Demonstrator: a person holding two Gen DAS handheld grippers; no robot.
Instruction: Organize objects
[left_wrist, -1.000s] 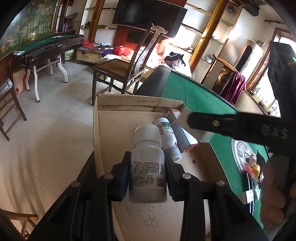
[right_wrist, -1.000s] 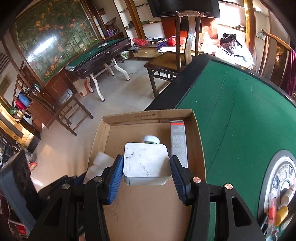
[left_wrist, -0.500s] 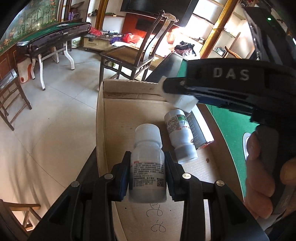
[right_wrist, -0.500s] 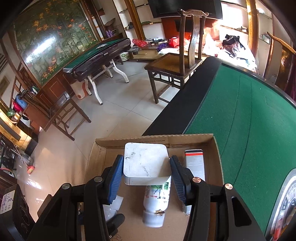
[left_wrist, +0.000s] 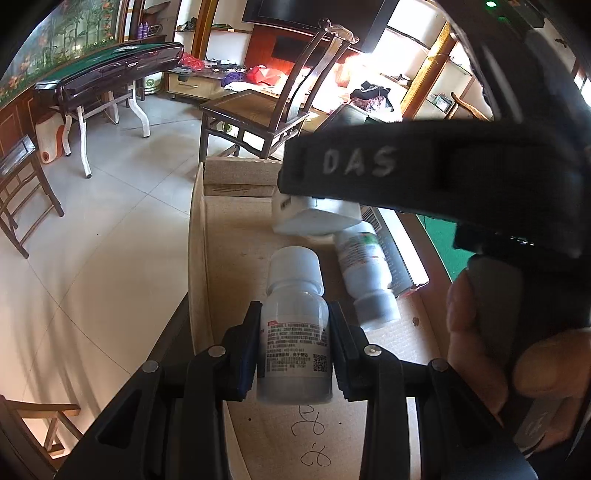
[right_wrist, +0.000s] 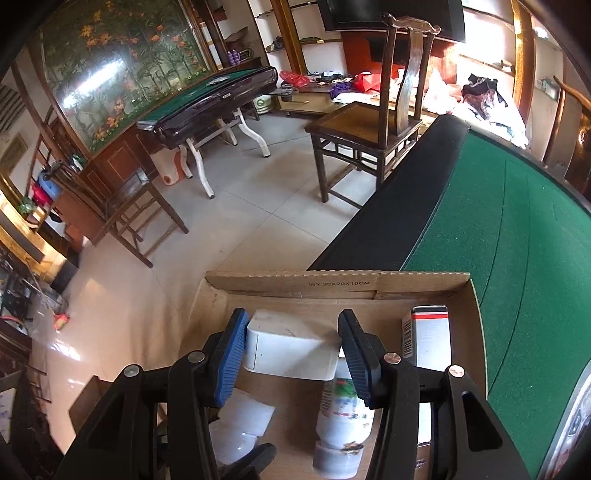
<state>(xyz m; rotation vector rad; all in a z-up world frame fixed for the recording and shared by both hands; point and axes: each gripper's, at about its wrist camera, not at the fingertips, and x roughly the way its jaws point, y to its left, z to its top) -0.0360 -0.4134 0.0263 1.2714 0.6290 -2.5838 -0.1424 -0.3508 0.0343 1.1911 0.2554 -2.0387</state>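
Cardboard box (left_wrist: 197, 258), open-topped on the edge of the green table (right_wrist: 517, 258), is where I am gathering the objects, and I judge I am mid-placement with both hands. My left gripper (left_wrist: 295, 332) is clamped on a white pill bottle (left_wrist: 295, 328), cap pointing to twelve o'clock, held over the box floor near its left wall; I cannot tell whether it touches the cardboard. At two o'clock from it a second bottle (left_wrist: 364, 273) lies on its side, with a long carton (right_wrist: 428, 336) beside the right wall. My right gripper (right_wrist: 291, 350) holds its pads apart around a white rectangular case (right_wrist: 291, 349) near the far wall; the case looks loose between them, resting partly on the lying bottle. Next, I think, the right lifts straight out, and the left lowers its bottle into the free strip at nine o'clock before letting go.
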